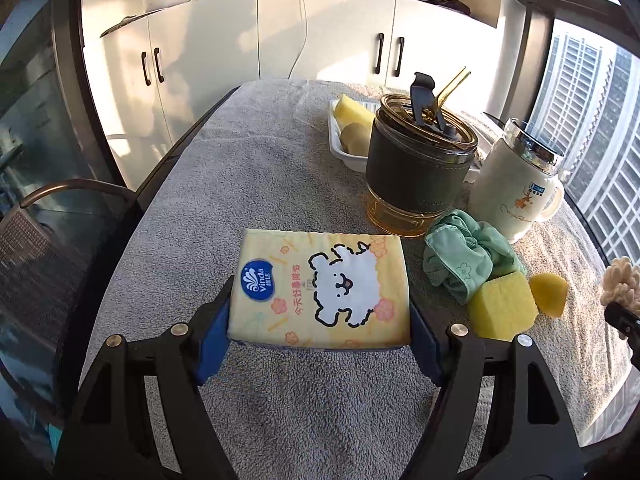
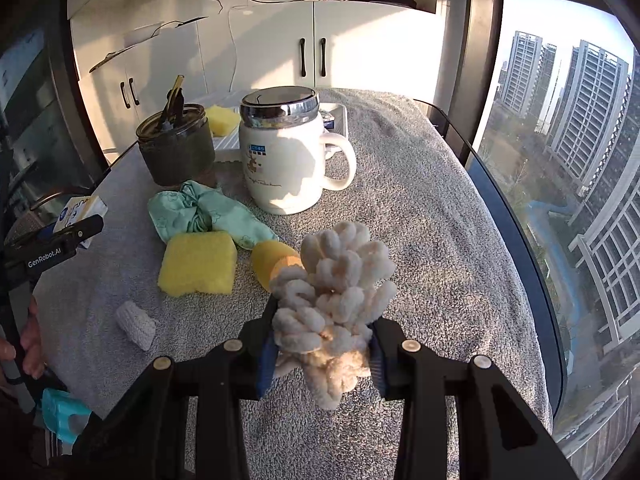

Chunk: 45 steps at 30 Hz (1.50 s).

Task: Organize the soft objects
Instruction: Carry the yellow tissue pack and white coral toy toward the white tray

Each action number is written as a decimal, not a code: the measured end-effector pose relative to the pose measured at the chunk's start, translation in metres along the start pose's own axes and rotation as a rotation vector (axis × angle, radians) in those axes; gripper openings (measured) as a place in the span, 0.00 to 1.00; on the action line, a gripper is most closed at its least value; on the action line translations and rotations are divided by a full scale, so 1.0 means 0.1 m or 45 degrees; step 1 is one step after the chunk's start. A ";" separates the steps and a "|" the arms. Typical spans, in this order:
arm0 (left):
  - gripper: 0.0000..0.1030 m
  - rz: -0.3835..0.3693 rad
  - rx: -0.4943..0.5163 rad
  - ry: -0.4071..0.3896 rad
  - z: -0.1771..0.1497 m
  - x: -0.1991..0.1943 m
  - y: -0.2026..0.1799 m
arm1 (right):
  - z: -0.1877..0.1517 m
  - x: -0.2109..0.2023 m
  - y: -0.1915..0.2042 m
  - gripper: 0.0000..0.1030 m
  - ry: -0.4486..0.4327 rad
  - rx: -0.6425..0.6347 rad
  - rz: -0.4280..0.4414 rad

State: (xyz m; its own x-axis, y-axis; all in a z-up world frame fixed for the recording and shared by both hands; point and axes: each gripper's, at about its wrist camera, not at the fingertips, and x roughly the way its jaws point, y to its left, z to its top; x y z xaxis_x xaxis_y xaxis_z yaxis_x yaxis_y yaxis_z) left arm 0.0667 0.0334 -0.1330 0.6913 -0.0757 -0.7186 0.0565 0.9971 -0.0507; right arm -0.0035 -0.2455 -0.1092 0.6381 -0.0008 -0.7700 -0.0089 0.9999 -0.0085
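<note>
My left gripper point(image 1: 320, 316) is shut on a yellow Vinda tissue pack point(image 1: 320, 288) and holds it above the grey towel; the pack also shows in the right wrist view point(image 2: 82, 210). My right gripper point(image 2: 324, 344) is shut on a cream chenille scrunchie point(image 2: 332, 300), whose edge shows in the left wrist view point(image 1: 622, 284). On the towel lie a crumpled green cloth point(image 1: 464, 264) point(image 2: 208, 212), a square yellow sponge point(image 1: 502, 306) point(image 2: 198, 264), a smaller yellow sponge piece point(image 1: 550, 294) point(image 2: 270, 262) and a small grey knitted roll point(image 2: 136, 326).
A dark-sleeved amber glass jar point(image 1: 420, 168) point(image 2: 176, 148) and a white lidded mug point(image 1: 516, 184) point(image 2: 288, 160) stand behind the soft things. A white tray point(image 1: 340, 148) point(image 2: 228, 144) with yellow sponges sits at the back. The table's right edge meets a window.
</note>
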 end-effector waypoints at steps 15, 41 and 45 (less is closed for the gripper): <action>0.71 0.105 -0.031 -0.018 0.21 0.17 0.27 | 0.21 0.30 -0.44 0.39 0.022 0.078 -0.114; 0.71 0.235 -0.070 -0.010 1.00 0.99 0.82 | 1.21 1.26 -1.00 0.39 0.064 0.092 -0.205; 0.71 0.230 -0.064 -0.020 1.21 1.11 0.82 | 1.41 1.38 -0.98 0.39 0.056 0.081 -0.190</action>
State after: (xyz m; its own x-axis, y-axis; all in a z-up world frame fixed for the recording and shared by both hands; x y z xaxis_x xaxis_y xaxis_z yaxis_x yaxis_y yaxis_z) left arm 0.2353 0.1059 -0.1336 0.6979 0.1049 -0.7084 -0.1053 0.9935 0.0434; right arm 0.1941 -0.3420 -0.1249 0.5945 -0.1487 -0.7902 0.1332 0.9874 -0.0855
